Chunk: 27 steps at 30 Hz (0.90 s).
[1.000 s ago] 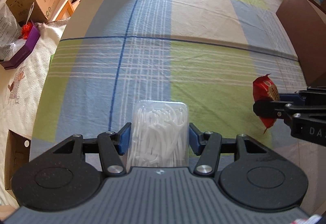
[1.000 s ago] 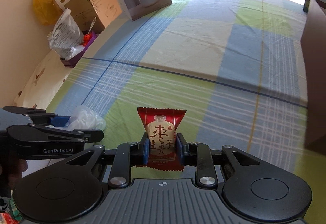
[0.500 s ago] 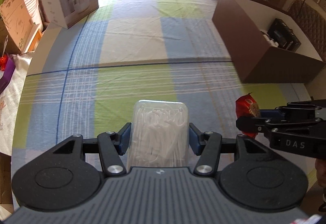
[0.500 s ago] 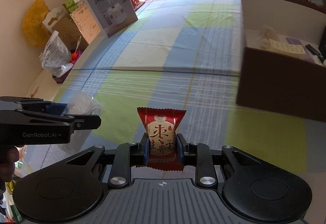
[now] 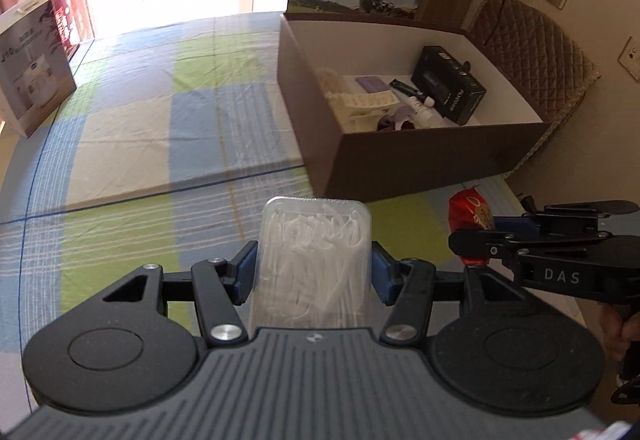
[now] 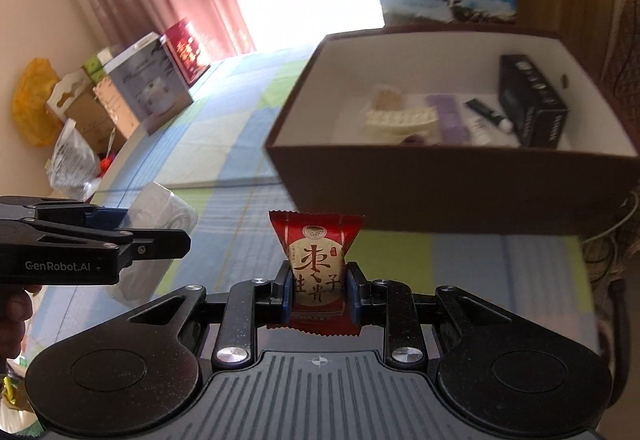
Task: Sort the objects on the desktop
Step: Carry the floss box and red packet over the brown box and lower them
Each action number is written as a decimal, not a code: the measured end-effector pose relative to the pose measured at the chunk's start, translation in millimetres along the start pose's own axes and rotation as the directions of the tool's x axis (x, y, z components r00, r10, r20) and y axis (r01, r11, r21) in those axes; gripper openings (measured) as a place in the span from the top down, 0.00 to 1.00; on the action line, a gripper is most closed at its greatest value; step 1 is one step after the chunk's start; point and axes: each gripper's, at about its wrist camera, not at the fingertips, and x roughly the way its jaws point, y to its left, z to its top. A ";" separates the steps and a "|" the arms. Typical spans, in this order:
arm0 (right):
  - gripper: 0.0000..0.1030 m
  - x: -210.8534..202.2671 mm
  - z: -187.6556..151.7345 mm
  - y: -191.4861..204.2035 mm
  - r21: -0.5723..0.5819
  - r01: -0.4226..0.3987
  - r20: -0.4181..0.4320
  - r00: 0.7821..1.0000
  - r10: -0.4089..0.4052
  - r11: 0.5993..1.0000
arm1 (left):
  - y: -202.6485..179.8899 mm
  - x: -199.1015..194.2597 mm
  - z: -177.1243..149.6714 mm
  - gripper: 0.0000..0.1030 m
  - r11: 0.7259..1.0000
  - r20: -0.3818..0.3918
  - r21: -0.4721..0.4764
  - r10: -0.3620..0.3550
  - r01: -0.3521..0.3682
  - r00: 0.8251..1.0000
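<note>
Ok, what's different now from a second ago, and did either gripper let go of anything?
Both grippers swung toward the brown box, now close ahead with its contents showing. Nothing was released: the left gripper stays clamped on the floss pick case, the right gripper on the red snack packet.

A clear plastic case of white floss picks [image 5: 314, 260] stands upright, clamped at its lower sides between blue pads, above the checked cloth. A red snack packet [image 6: 316, 268] with a cream label and dark characters stands upright, pinched at its waist. Ahead sits an open brown box [image 5: 420, 156] with white inner walls, holding several items
</note>
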 end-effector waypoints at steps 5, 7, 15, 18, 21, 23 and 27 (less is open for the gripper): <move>0.77 -21.3 29.1 -32.8 -0.009 0.017 0.061 0.998 -0.016 1.000 | -30.2 10.5 29.9 0.49 0.999 0.040 0.020 -0.026 0.025 0.999; 0.77 -28.2 43.1 -45.8 -0.017 0.023 0.091 0.996 -0.021 1.000 | -40.2 15.8 45.1 0.49 0.999 0.060 0.022 -0.028 0.027 0.998; 0.77 -21.2 99.2 -88.4 -0.037 0.018 0.138 0.990 -0.013 0.999 | -65.4 47.6 105.4 0.49 1.000 0.110 0.008 -0.012 0.012 0.994; 0.77 -7.1 113.0 -102.0 -0.034 0.024 0.114 0.993 -0.020 0.999 | -69.9 66.9 122.0 0.49 1.000 0.100 0.011 0.019 -0.020 0.995; 0.77 9.5 121.3 -115.6 -0.034 0.027 0.077 0.997 -0.024 0.999 | -69.2 89.2 131.6 0.49 0.999 0.062 0.009 0.039 -0.039 0.997; 0.77 19.7 124.1 -123.3 -0.030 0.022 0.050 0.999 -0.020 0.999 | -69.2 104.3 135.5 0.49 0.998 0.031 0.016 0.052 -0.052 0.998; 0.77 40.4 125.9 -136.1 -0.022 0.006 -0.022 1.000 -0.006 1.000 | -70.7 130.6 137.4 0.49 0.996 -0.032 0.047 0.081 -0.079 0.996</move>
